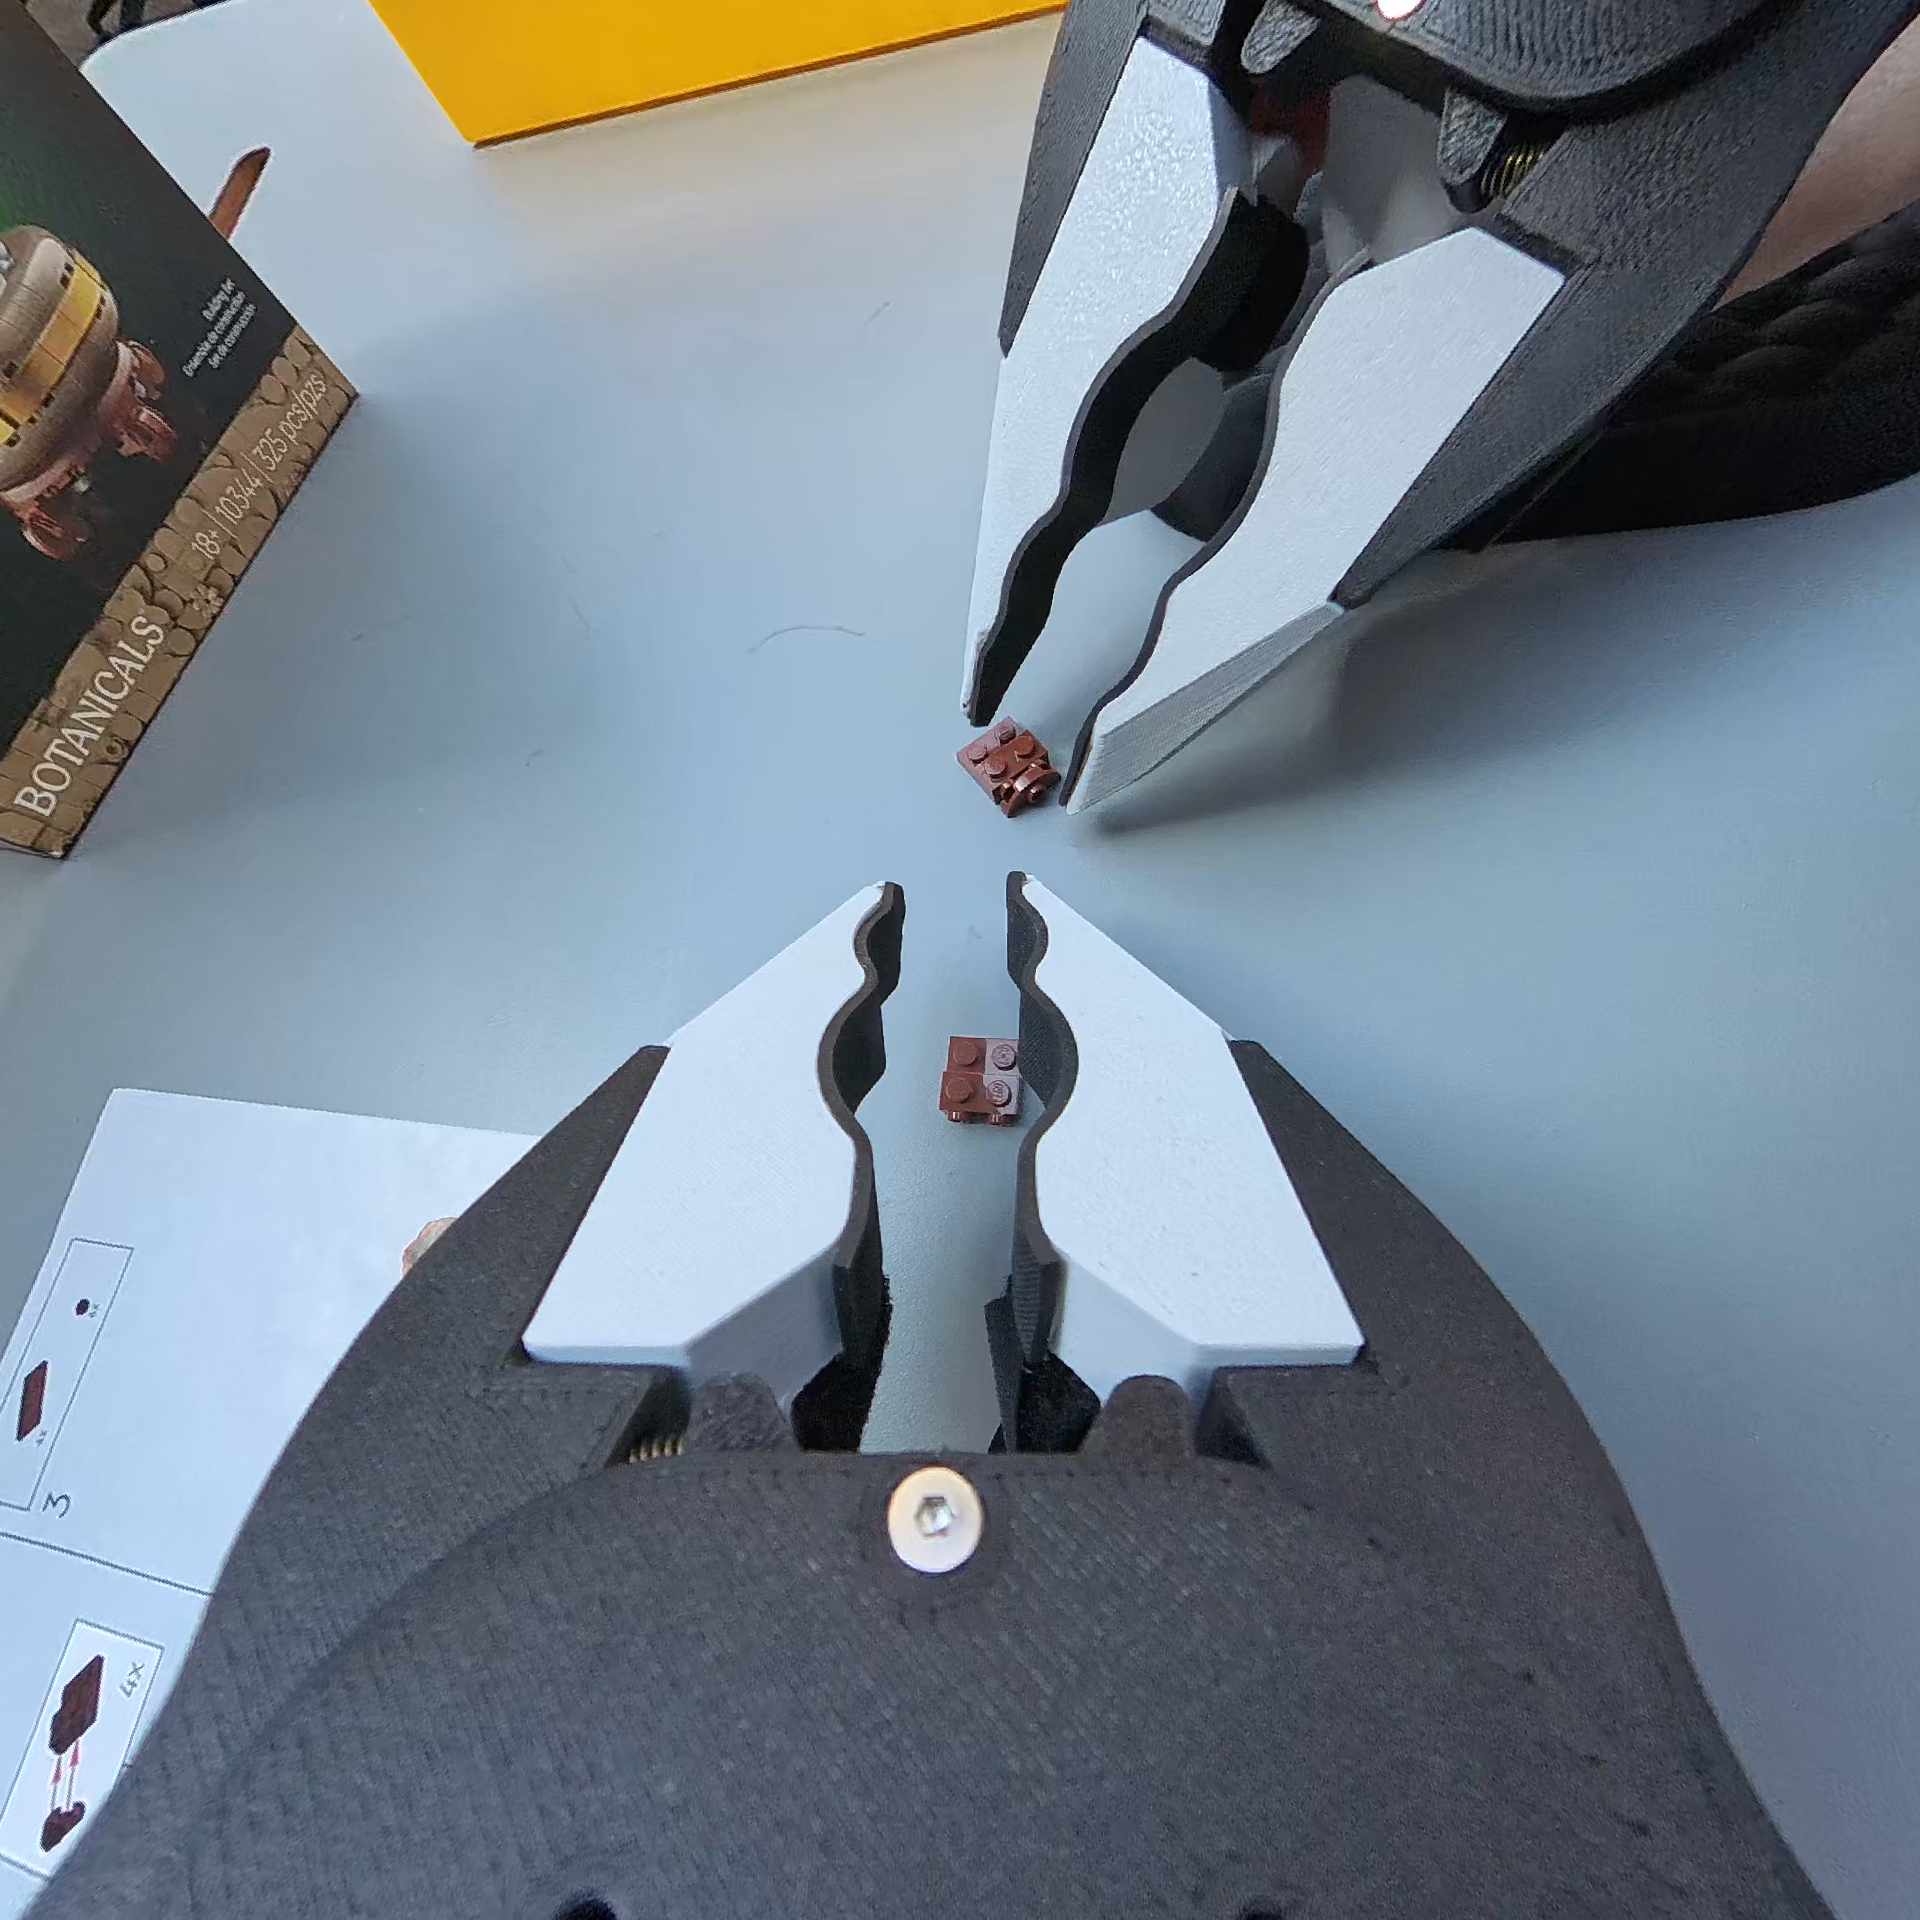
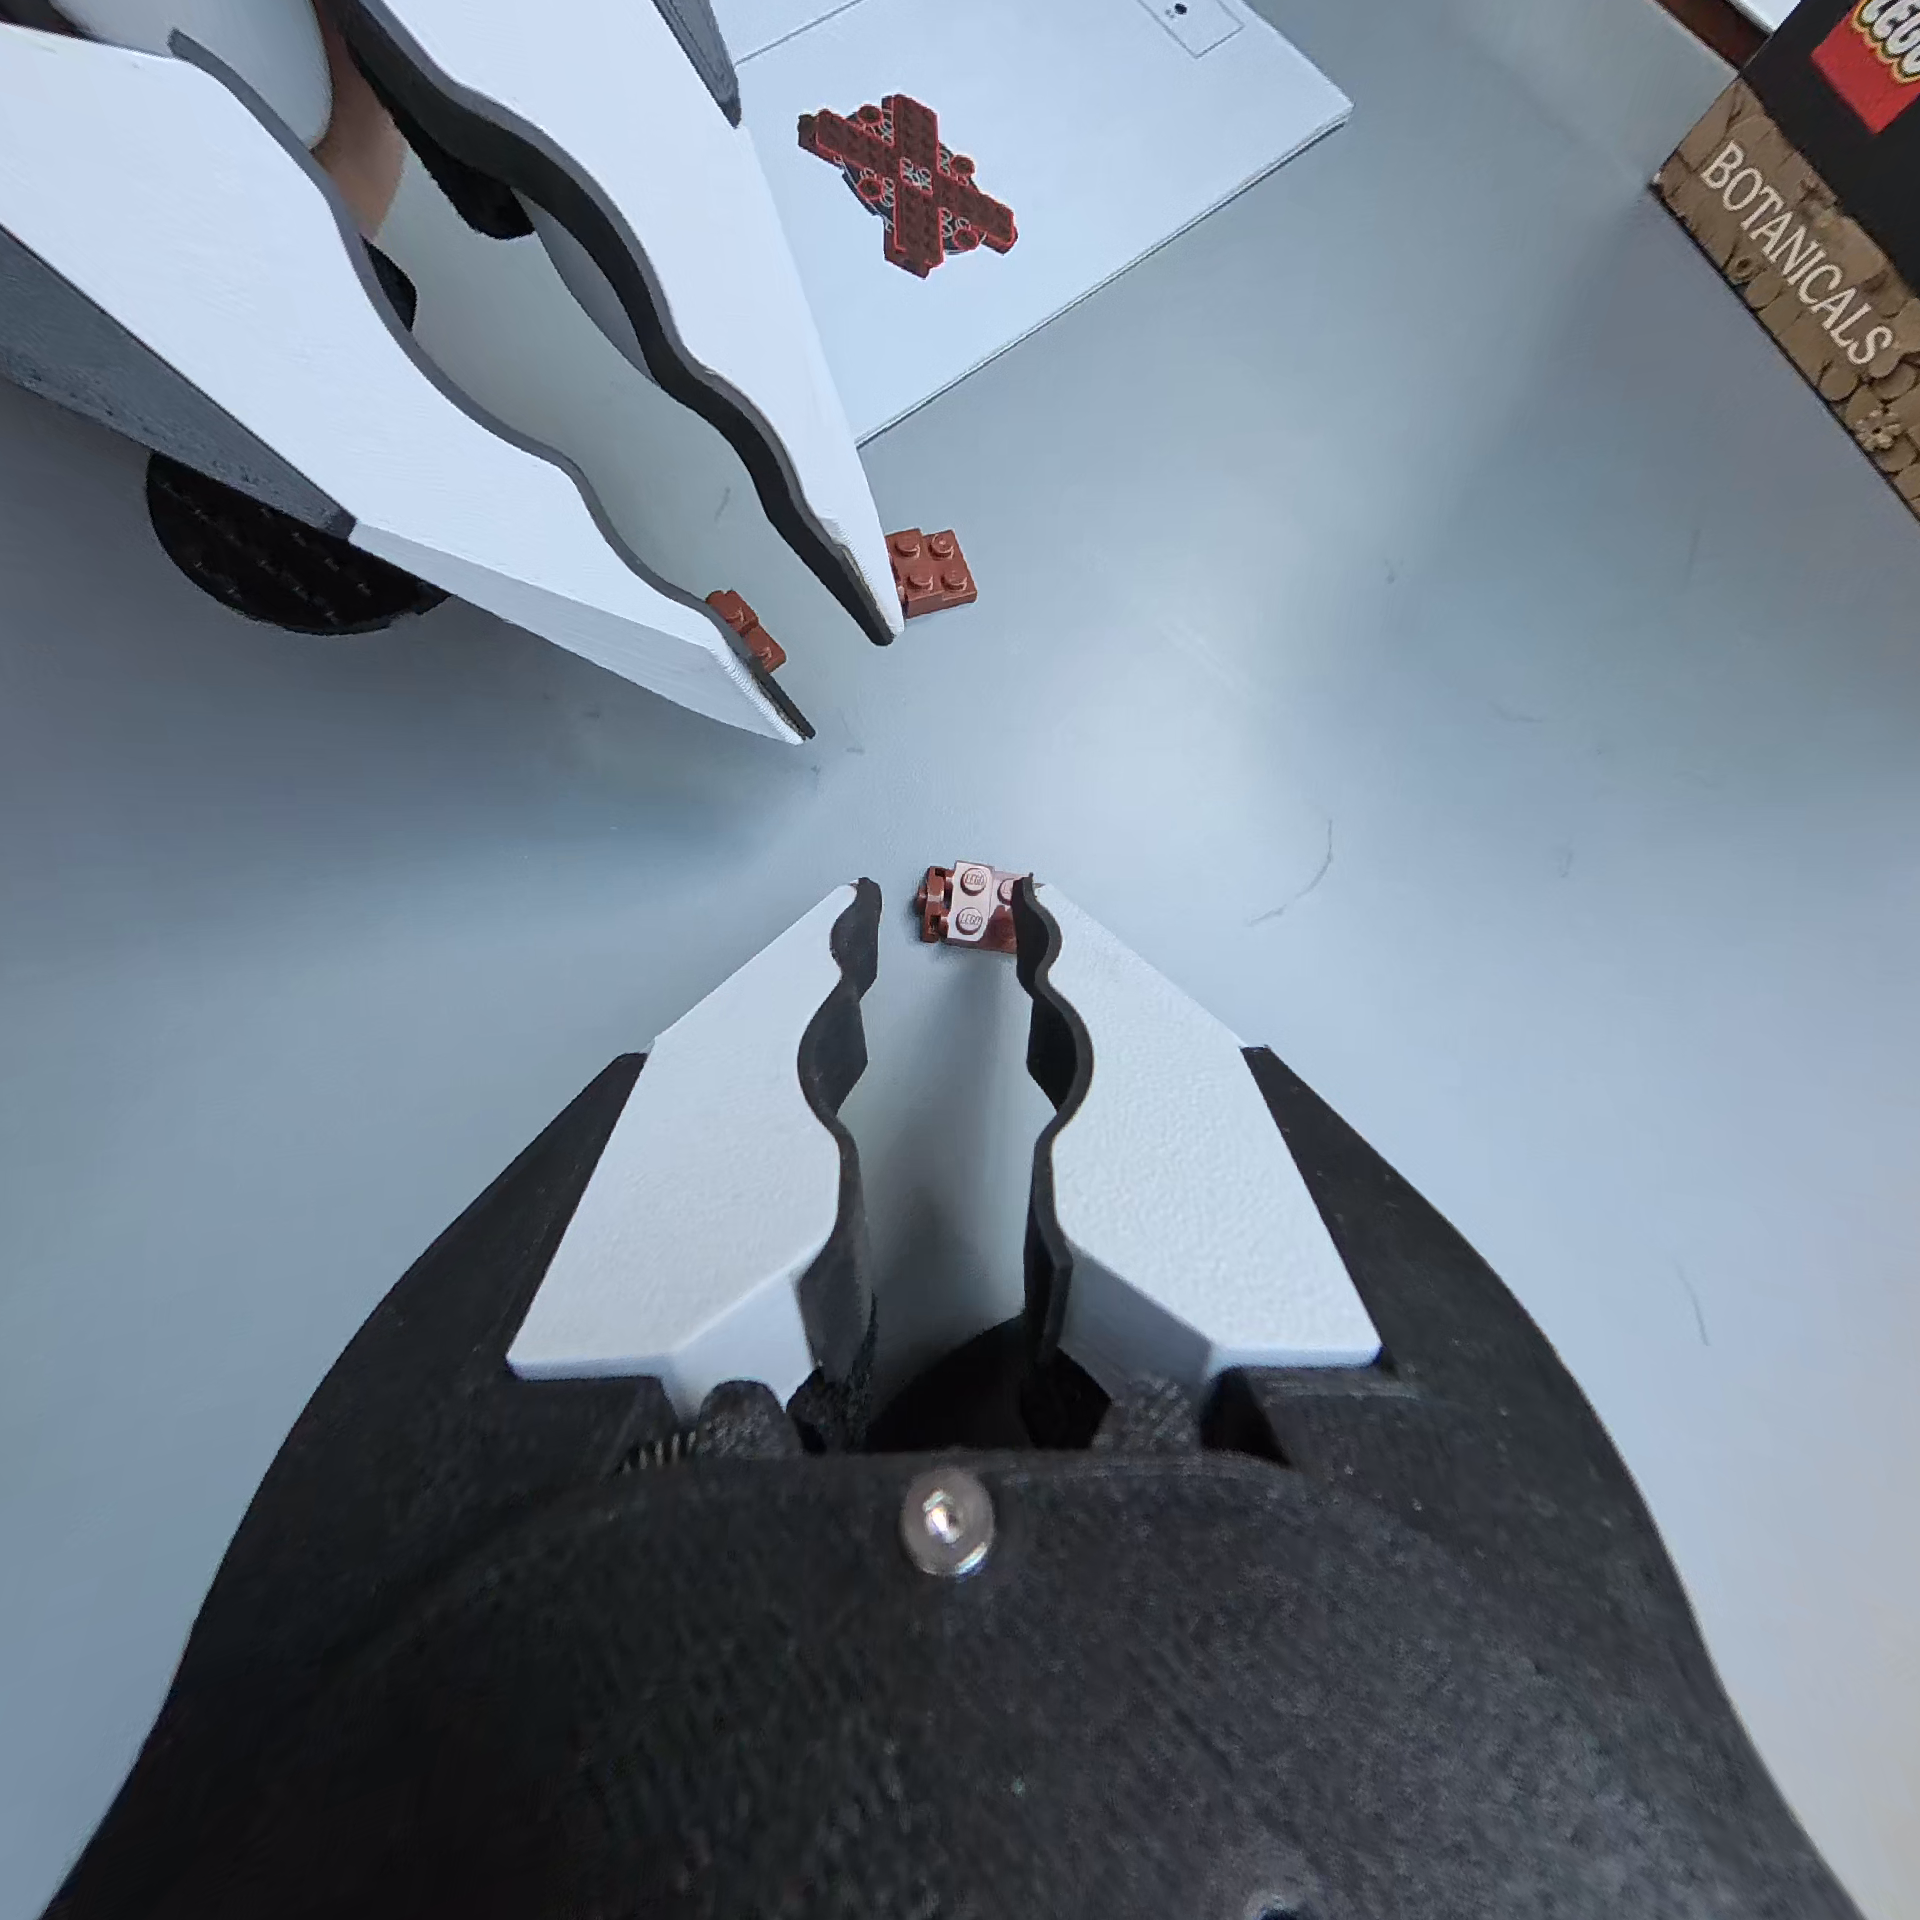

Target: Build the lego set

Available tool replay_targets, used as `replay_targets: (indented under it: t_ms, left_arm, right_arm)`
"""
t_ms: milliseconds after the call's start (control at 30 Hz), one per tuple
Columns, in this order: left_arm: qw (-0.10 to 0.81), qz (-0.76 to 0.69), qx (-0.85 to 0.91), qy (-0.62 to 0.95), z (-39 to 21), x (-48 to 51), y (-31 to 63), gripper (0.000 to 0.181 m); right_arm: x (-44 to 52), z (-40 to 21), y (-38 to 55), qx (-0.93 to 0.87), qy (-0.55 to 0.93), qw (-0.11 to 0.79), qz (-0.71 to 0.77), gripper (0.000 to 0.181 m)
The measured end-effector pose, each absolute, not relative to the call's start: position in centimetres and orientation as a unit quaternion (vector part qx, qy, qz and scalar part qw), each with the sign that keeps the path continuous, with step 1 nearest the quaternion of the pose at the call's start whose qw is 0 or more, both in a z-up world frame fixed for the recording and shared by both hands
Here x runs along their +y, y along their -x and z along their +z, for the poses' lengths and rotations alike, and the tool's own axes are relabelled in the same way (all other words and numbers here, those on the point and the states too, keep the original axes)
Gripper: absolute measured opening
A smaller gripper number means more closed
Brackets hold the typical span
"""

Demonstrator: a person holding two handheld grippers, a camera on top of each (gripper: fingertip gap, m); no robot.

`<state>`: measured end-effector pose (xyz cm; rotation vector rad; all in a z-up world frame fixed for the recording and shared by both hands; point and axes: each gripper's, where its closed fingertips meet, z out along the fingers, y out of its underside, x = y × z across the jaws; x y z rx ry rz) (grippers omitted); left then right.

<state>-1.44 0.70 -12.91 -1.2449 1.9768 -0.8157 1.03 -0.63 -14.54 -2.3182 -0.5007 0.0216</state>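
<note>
Pale blue-grey tabletop (image 1: 623, 644) all round, with an instruction booklet (image 2: 1091, 239), a dark set box (image 1: 135, 468) and something yellow (image 1: 675, 62) out at 12 in the left wrist view. Left gripper (image 1: 956, 883) spread a little, holding nothing, angled down low over the table, straddling a small reddish-brown plate (image 1: 982, 1081) that lies flat between the fingers, tight beside the right-hand finger; touching or not, can't tell. In the right wrist view a second brown plate (image 2: 932, 574) just outside that gripper's far finger. Right gripper (image 2: 945, 883) also parted and empty, tips down by the table opposite the left one, with a brown clip piece (image 2: 971, 904) at its tips, right fingertip (image 2: 1039, 914) against the piece's edge. From the left wrist view that same piece around 1 o'clock, between the right gripper's tips.
</note>
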Motion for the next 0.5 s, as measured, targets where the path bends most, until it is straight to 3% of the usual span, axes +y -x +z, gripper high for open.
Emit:
replay_targets:
  t_ms: [500]
  left_arm:
    - [0.328,-0.312,0.754,0.476,-12.85,0.73,1.48,0.018]
  right_arm:
    - [-0.47,-15.17,-1.32,-0.2,0.909,0.367,-0.004,0.014]
